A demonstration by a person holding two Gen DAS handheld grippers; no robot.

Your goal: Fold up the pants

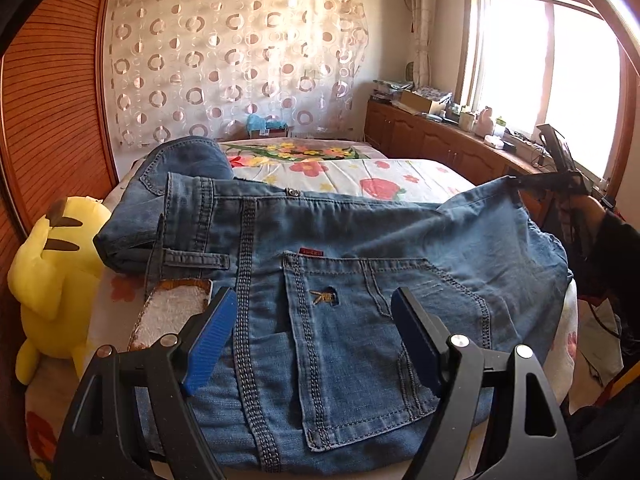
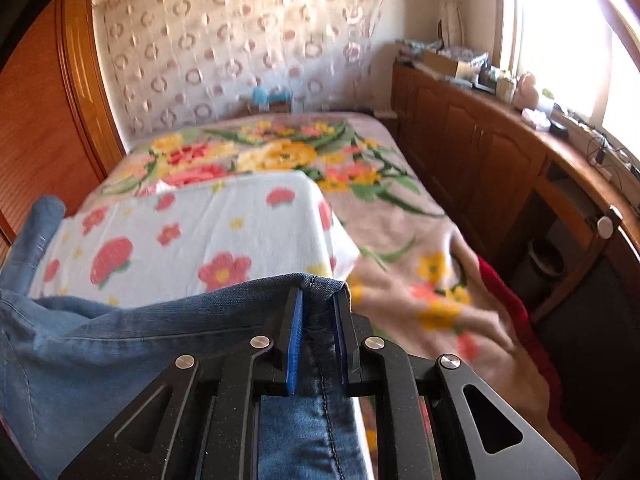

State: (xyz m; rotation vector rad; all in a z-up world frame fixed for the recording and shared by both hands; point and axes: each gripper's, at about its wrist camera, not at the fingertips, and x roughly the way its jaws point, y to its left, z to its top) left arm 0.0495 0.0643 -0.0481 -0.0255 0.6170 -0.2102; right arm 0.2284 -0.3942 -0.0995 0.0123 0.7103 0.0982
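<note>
Blue denim pants lie on the bed, back pocket and waistband facing up, one leg folded at the far left. My left gripper is open, its blue pads just above the seat of the pants, holding nothing. My right gripper is shut on a seamed edge of the pants and lifts it above the bed. In the left wrist view the right gripper shows at the far right, pulling that corner of denim up.
A yellow plush toy sits at the bed's left edge beside a wooden wardrobe. A floral sheet and blanket cover the bed. A wooden cabinet with clutter runs under the window on the right.
</note>
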